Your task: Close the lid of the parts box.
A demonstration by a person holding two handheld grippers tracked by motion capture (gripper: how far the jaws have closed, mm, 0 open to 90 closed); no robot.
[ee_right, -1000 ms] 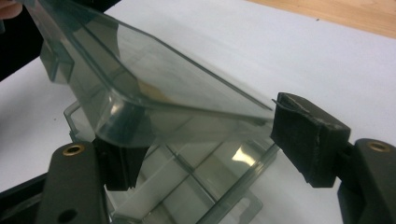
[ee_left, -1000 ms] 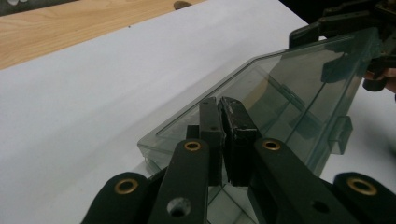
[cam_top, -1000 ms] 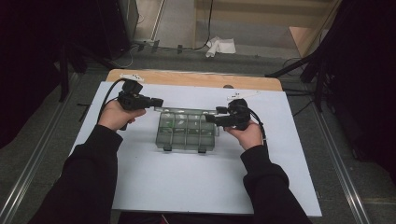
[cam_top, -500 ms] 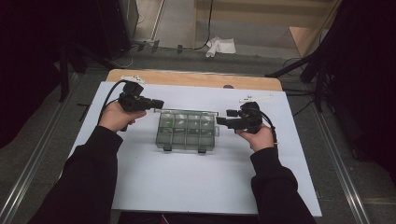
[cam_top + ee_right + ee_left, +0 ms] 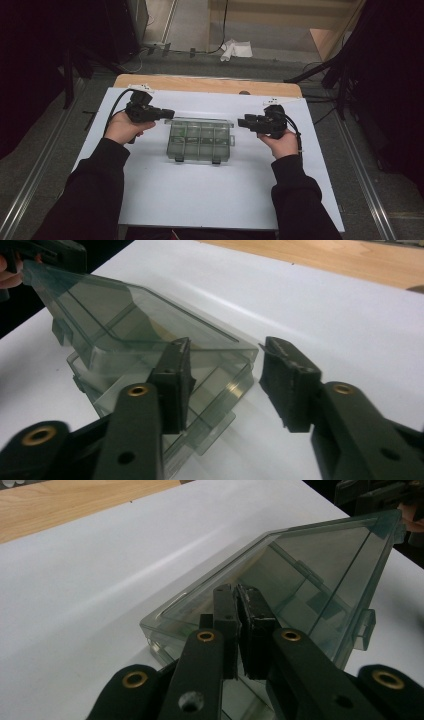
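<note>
Left gripper (image 5: 239, 630) clamps the clear compartment box's (image 5: 200, 141) raised lid (image 5: 310, 575) at the box's nine o'clock, mid-mat, propping it open, while the right gripper (image 5: 225, 385), jaws just closing but empty, hangs at three o'clock.

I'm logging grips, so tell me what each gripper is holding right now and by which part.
The left gripper pinches the raised lid of the clear plastic box at a corner. The right gripper holds nothing; its jaws stand apart beside the box.

The box (image 5: 200, 140) sits mid-table (image 5: 200, 200), between my left gripper (image 5: 167, 113) and my right gripper (image 5: 243, 121).
</note>
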